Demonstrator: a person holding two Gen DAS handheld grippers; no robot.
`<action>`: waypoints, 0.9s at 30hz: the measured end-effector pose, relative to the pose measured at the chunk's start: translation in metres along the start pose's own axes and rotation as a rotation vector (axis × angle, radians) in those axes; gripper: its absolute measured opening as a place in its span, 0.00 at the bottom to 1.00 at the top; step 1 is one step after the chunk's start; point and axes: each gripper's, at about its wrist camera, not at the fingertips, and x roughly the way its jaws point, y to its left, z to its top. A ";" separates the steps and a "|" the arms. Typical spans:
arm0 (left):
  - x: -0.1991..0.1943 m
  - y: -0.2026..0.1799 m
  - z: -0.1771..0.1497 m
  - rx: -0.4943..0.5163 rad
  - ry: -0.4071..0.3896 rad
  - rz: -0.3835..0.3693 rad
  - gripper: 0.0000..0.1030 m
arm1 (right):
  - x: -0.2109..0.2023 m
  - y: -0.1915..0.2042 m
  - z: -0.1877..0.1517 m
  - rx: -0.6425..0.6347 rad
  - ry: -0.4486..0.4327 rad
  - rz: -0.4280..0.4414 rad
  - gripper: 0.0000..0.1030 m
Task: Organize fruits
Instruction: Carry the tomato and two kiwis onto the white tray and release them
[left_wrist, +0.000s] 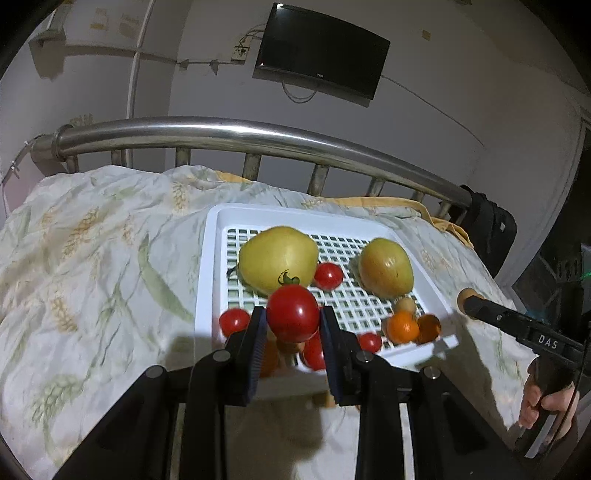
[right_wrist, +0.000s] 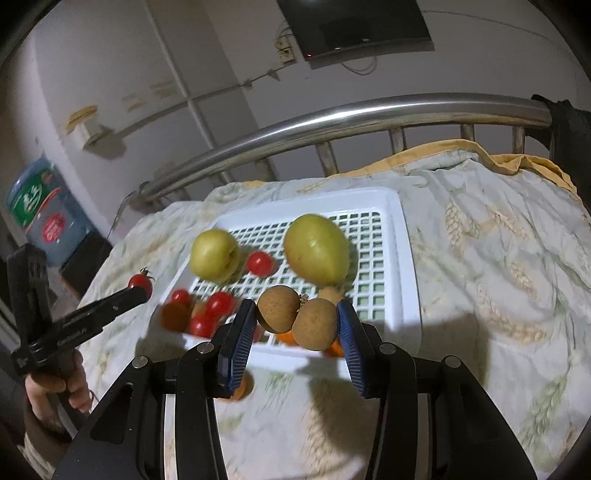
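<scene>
Here, over a bed w/ a wheat-print quilt (left_wrist: 92, 258), both tools carry fruit above a white slotted tray (left_wrist: 210, 266). The left gripper (left_wrist: 293, 325) pinches a red tomato (left_wrist: 293, 313), green stem at 12 o'clock, between its two dark-blue pads, raised in front of the tray's near edge. The right gripper (right_wrist: 297, 319) clamps a pair of brown longans (right_wrist: 297, 317), side by side and touching, between its blue ribbed pads. On the tray in the left wrist view: a large yellow-green fruit (left_wrist: 277, 256) at approx. 11 o'clock of the held tomato, a cherry tomato (left_wrist: 328, 276) just beside it at 3 o'clock, a second yellow-green fruit (left_wrist: 386, 267) farther toward 2 o'clock, and small orange fruits (left_wrist: 402, 326) near the tray's near-right corner. More cherry tomatoes (left_wrist: 234, 320) sit around the near-left corner; motion blur makes it hard to say whether they are on the rim or the quilt, poss. both. In the right wrist view an orange fruit (right_wrist: 243, 387) lies on the quilt at approx. 7 o'clock of the longans, partly hidden by the left pad. Behind the bed, a steel rail (left_wrist: 258, 133) and a wall-mounted TV (left_wrist: 321, 51) at 12 o'clock.
</scene>
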 end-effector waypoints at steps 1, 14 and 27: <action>0.005 0.001 0.004 -0.009 0.003 0.003 0.30 | 0.002 -0.002 0.003 0.008 0.002 0.002 0.42; 0.056 -0.002 0.006 0.029 0.098 0.068 0.30 | 0.058 0.007 0.011 -0.053 0.081 -0.082 0.42; 0.065 -0.002 0.002 0.042 0.126 0.081 0.32 | 0.064 0.012 0.000 -0.095 0.060 -0.130 0.64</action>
